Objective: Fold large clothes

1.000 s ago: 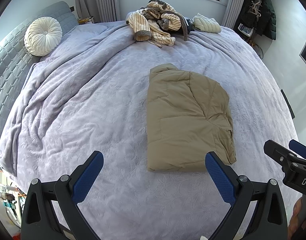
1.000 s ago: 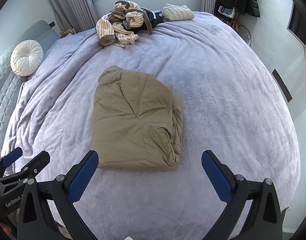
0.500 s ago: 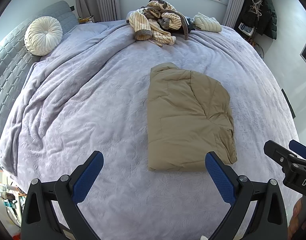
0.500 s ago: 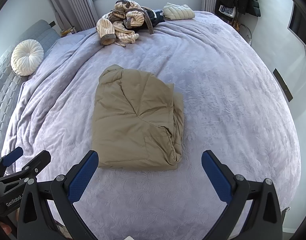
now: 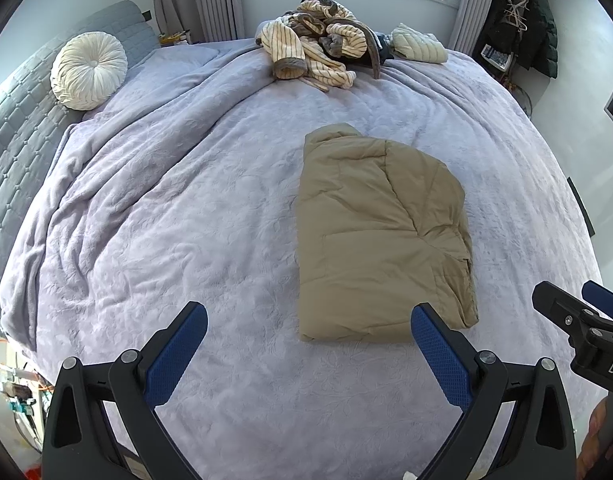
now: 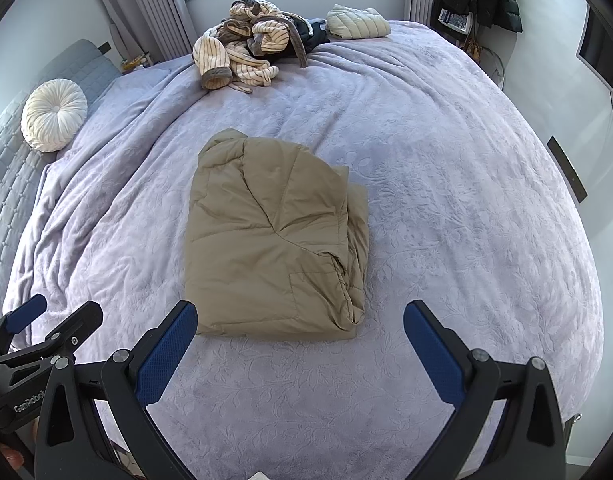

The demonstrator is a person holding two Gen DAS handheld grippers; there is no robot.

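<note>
Khaki padded jacket (image 5: 382, 236) lying folded on the lavender bedspread (image 5: 186, 220), left gripper (image 5: 308, 344) and right gripper (image 6: 300, 340) hovering near its front edge, fingers spread wide.

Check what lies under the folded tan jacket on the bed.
The tan jacket rests directly on the lavender bedspread, which shows all around it. Its inner folded layers, and the patch of bedspread beneath, are covered.
</note>
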